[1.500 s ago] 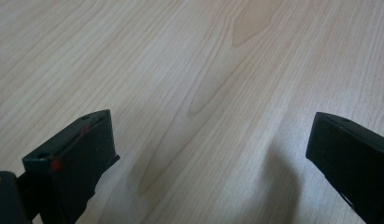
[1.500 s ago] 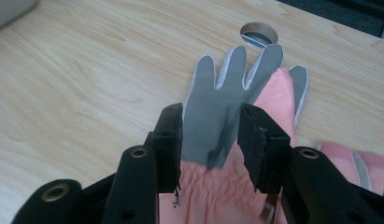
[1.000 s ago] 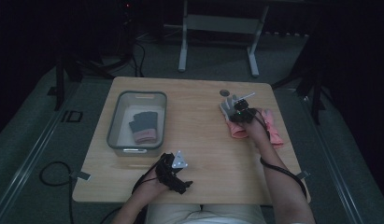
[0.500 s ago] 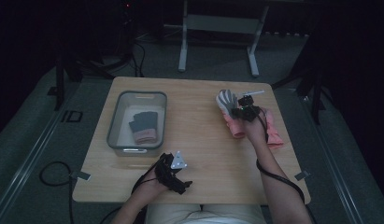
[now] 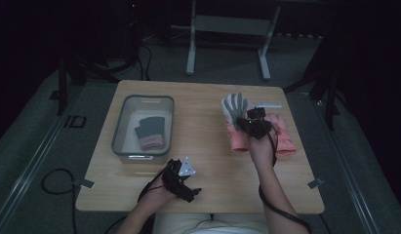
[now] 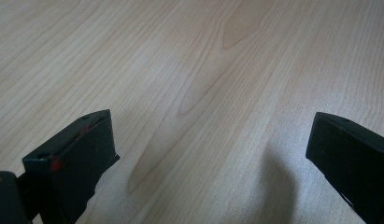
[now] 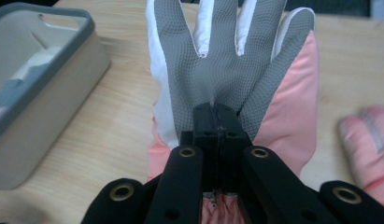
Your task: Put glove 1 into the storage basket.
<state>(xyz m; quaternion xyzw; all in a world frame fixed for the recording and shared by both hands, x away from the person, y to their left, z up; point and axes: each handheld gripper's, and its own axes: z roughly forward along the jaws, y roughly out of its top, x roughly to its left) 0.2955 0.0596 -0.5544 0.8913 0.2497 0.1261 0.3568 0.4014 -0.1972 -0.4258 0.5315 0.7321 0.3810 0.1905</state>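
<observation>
On the wooden surface (image 5: 203, 146), right of centre, the right gripper (image 5: 250, 123) has its jaws pressed tight on the palm of a pink-and-grey glove (image 7: 227, 70), whose grey fingers fan out beyond the jaws and whose pink cuff hangs toward the surface. A second pink glove (image 5: 282, 136) lies just beside it to the right, touching the surface. A grey bin (image 5: 144, 127) sits well apart on the left side, holding one more glove (image 5: 150, 132), grey with a pink cuff; nothing lies between bin and held glove. That makes three gloves and one bin. Near the front edge, the left gripper (image 6: 213, 154) rests with jaws spread over bare wood.
</observation>
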